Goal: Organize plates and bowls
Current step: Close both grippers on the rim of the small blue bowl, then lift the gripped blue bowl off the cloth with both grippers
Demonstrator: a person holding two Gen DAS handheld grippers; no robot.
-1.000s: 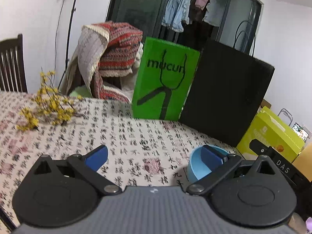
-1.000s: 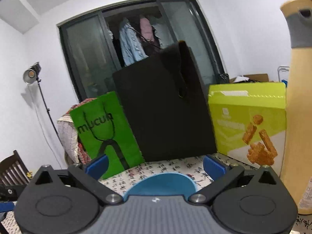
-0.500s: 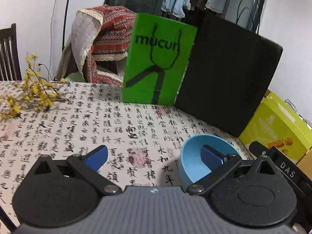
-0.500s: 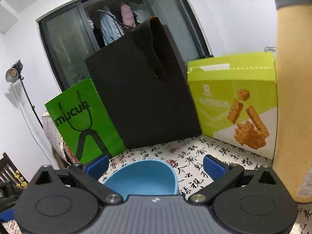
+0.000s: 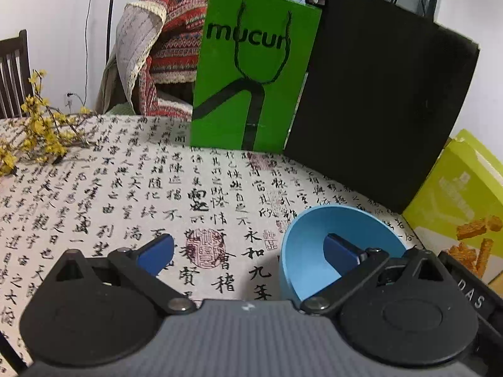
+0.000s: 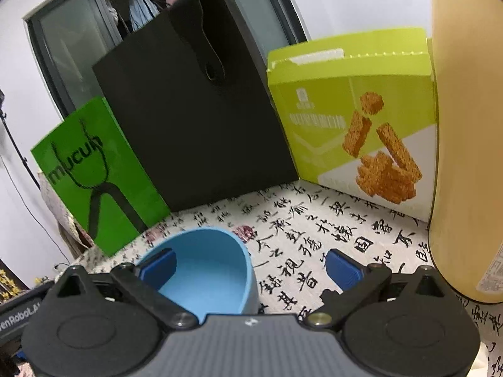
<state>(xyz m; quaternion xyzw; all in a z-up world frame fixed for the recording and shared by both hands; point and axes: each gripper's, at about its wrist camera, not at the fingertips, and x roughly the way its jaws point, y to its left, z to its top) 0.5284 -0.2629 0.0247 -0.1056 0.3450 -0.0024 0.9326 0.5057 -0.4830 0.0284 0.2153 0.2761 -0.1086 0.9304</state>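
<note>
Presently, in the left wrist view, the left gripper point(image 5: 248, 251) stands wide open and holds nothing. The blue bowl point(image 5: 317, 251) sits upright on the worktop point(image 5: 157, 188), which is covered by a calligraphy-print cloth. The right-hand finger point(image 5: 341, 253) shows over the bowl's interior, while the left-hand finger point(image 5: 155, 253) is well apart from it over bare cloth. Whether the inner finger touches the bowl wall cannot be told. A green bag point(image 5: 251, 72), a black bag point(image 5: 377, 100) and a yellow-green box point(image 5: 459, 204) stand along the far edge; yellow flowers point(image 5: 34, 128) lie at left.

In the right wrist view, the right gripper point(image 6: 250, 265) is likewise spread wide with nothing between its fingers. The blue bowl point(image 6: 207, 267) lies at the left side of this gripper, with the left-hand finger point(image 6: 157, 267) at or just inside its rim; contact is not determinable. The right-hand finger point(image 6: 342, 268) is over bare cloth. A tall tan container point(image 6: 468, 125) stands close on the right.

Assessment: the step in hand appears to be taking hold of the bowl; no plates are in view. To do it well, one gripper should straddle the bowl wall, one finger inside and one outside, and close squarely on the rim before lifting. Both grippers are near the same bowl, so only one should commit. The right gripper should avoid swinging toward the tan container.
</note>
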